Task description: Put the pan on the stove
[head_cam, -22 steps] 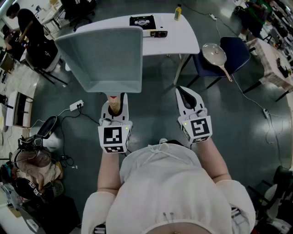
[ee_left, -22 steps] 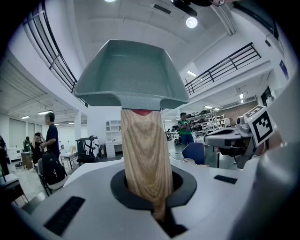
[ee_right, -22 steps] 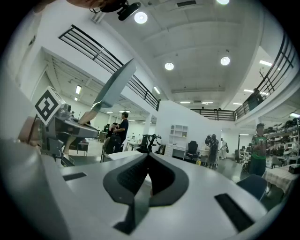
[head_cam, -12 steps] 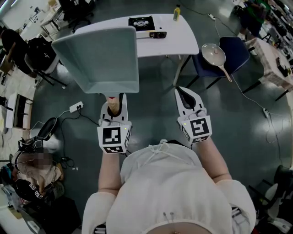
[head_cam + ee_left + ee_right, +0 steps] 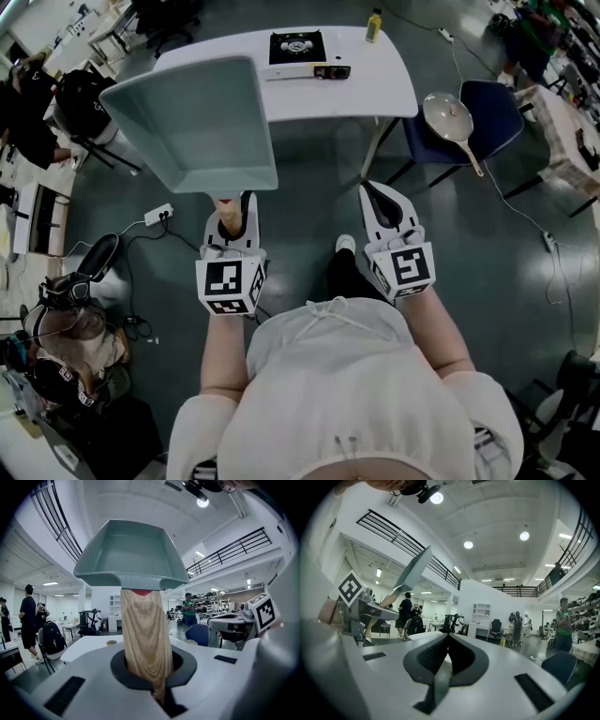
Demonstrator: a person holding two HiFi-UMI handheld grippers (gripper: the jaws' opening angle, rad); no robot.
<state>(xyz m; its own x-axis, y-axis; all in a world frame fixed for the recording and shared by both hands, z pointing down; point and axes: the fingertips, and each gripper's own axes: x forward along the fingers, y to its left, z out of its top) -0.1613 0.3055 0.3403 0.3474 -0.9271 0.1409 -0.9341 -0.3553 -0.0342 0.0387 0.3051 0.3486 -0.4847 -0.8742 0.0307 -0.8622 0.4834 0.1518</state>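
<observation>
A square teal pan [image 5: 187, 122] with a wooden handle [image 5: 228, 217] is held up in the air, tilted upward, over the floor. My left gripper [image 5: 232, 212] is shut on that handle; in the left gripper view the handle [image 5: 143, 634] rises from between the jaws to the pan [image 5: 131, 550]. My right gripper [image 5: 380, 199] hangs beside it, shut and empty, its tips meeting in the right gripper view [image 5: 449, 641]. The portable stove [image 5: 297, 48] sits on the white table [image 5: 375, 84] ahead, beyond the pan.
A round pan [image 5: 448, 117] lies on a blue chair [image 5: 492, 103] right of the table. A yellow bottle [image 5: 374, 25] stands on the table's far edge. Cables and a power strip [image 5: 157, 216] lie on the floor at left. Other people stand at desks far left.
The table and stove have come nearer and lower in the head view. The pan has shifted a little left, still gripped. A foot now shows between the two grippers.
</observation>
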